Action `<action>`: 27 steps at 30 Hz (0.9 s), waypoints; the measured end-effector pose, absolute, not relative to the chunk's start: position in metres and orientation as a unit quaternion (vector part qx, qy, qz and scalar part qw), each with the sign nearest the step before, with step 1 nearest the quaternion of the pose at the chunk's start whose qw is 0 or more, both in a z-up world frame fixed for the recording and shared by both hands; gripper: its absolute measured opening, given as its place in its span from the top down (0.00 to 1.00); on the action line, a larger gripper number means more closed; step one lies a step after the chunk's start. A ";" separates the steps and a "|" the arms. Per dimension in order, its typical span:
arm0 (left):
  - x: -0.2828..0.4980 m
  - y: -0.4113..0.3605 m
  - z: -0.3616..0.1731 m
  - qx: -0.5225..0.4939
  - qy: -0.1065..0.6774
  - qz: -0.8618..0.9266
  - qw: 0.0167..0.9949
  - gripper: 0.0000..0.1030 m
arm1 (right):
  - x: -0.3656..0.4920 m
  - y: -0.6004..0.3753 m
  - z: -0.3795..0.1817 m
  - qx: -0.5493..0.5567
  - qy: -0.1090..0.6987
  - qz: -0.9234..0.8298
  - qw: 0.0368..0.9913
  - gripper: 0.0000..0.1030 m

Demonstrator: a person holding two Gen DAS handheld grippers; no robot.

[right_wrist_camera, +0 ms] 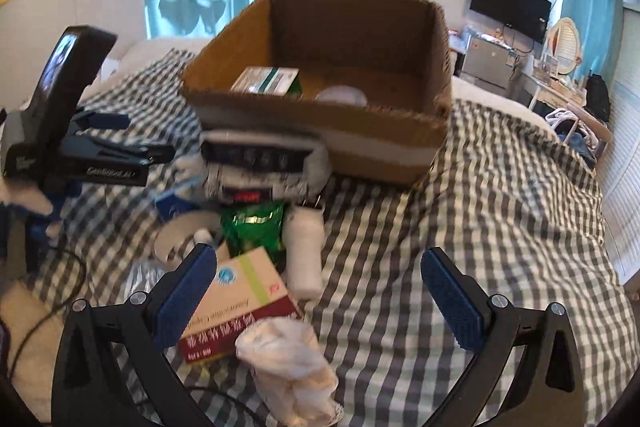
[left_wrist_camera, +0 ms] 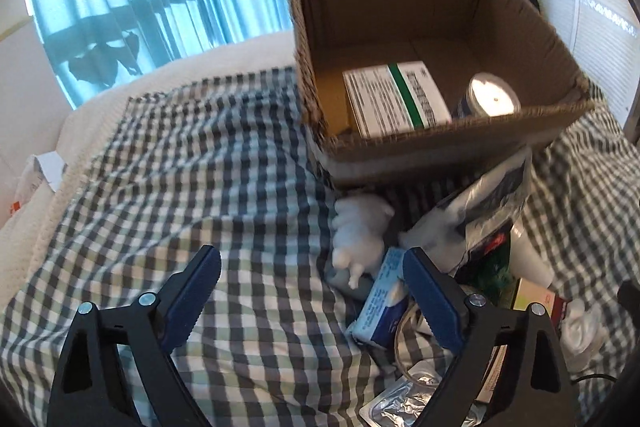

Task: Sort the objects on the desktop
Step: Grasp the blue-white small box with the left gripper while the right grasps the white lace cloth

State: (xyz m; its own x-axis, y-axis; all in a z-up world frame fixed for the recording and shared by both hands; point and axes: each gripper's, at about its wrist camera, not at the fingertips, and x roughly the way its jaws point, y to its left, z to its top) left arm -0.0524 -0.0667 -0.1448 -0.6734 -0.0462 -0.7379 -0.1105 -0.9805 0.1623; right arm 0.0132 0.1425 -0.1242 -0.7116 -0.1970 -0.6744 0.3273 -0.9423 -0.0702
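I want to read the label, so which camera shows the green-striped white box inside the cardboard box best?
The left wrist view: the green-striped box lies large, its printed top facing the camera. The right wrist view shows it small, blurred and partly behind the cardboard box wall.

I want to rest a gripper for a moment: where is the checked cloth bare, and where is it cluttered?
Bare: the checked cloth left of the cardboard box, and the stretch right of the white bottle. Crowded: the pile before the box, with the green packet, red-and-white box and crumpled tissue.

Right gripper [right_wrist_camera: 320, 301] open above crumpled tissue [right_wrist_camera: 292, 367]; medicine box [right_wrist_camera: 244, 303] beside; cardboard box [right_wrist_camera: 320, 119] beyond.
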 end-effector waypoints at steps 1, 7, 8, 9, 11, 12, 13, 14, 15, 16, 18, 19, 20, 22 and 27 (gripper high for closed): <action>-0.053 -0.066 -0.148 -0.408 0.098 0.907 0.020 0.09 | 0.014 0.143 -0.128 0.358 0.092 -0.918 0.143 0.00; -0.058 -0.064 -0.170 -0.438 0.090 0.894 0.040 0.20 | 0.018 0.145 -0.145 0.387 0.092 -0.905 0.148 0.00; -0.058 -0.062 -0.172 -0.441 0.092 0.892 0.043 0.21 | 0.018 0.144 -0.148 0.392 0.094 -0.903 0.148 0.01; -0.058 -0.059 -0.175 -0.445 0.094 0.889 0.047 0.22 | 0.018 0.144 -0.151 0.396 0.095 -0.901 0.148 0.02; -0.057 -0.055 -0.180 -0.451 0.099 0.885 0.053 0.23 | 0.019 0.143 -0.157 0.406 0.098 -0.897 0.149 0.06; -0.057 -0.053 -0.183 -0.455 0.101 0.883 0.057 0.23 | 0.019 0.143 -0.160 0.412 0.099 -0.893 0.150 0.06; -0.056 -0.050 -0.186 -0.458 0.102 0.881 0.060 0.24 | 0.020 0.143 -0.163 0.417 0.100 -0.890 0.152 0.09; -0.056 -0.049 -0.189 -0.462 0.102 0.879 0.062 0.28 | 0.020 0.143 -0.166 0.423 0.101 -0.888 0.153 0.11; -0.057 -0.048 -0.193 -0.469 0.102 0.875 0.066 0.29 | 0.020 0.143 -0.169 0.428 0.100 -0.885 0.155 0.13; -0.057 -0.048 -0.196 -0.474 0.101 0.872 0.068 0.33 | 0.019 0.143 -0.171 0.432 0.099 -0.883 0.156 0.16; -0.057 -0.047 -0.203 -0.482 0.097 0.867 0.074 0.37 | 0.018 0.143 -0.175 0.443 0.096 -0.877 0.159 0.23; -0.057 -0.046 -0.206 -0.484 0.095 0.866 0.077 0.41 | 0.017 0.143 -0.178 0.450 0.094 -0.873 0.162 0.26; -0.056 -0.043 -0.208 -0.486 0.095 0.865 0.081 0.46 | 0.017 0.143 -0.181 0.455 0.092 -0.870 0.164 0.28; -0.054 -0.037 -0.213 -0.491 0.094 0.861 0.093 0.51 | 0.016 0.143 -0.189 0.471 0.090 -0.861 0.169 0.35; -0.053 -0.027 -0.222 -0.502 0.092 0.852 0.115 0.70 | 0.019 0.140 -0.190 0.478 0.079 -0.853 0.193 0.60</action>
